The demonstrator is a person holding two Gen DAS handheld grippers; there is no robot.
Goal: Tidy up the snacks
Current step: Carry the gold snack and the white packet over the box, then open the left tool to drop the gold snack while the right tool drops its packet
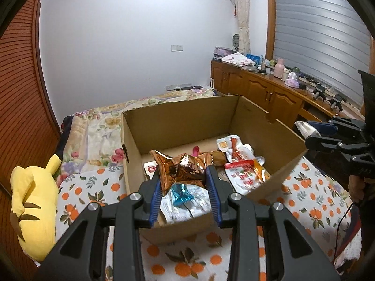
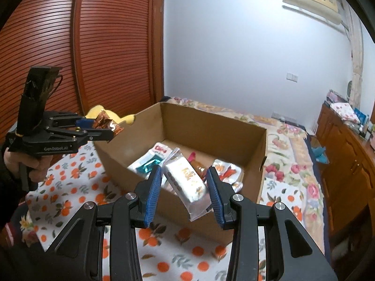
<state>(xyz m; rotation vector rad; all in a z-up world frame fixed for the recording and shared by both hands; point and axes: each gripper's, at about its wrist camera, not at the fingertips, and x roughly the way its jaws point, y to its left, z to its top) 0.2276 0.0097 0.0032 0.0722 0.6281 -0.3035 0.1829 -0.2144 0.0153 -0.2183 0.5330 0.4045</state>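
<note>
An open, plain cardboard box [image 1: 182,126] sits on a bed under an orange-print cloth [image 2: 77,187], with crinkly snack packets loose on its floor. The left gripper [image 1: 185,182] pinches a crumpled, shiny copper foil wrapper [image 1: 185,168] above the box's near edge. The right gripper [image 2: 185,182] clamps a smooth white rectangular snack packet [image 2: 187,182] over its own near edge. The box's far half is mostly bare. A soft yellow plush toy [image 1: 32,201] lies at the left edge of the bed
</note>
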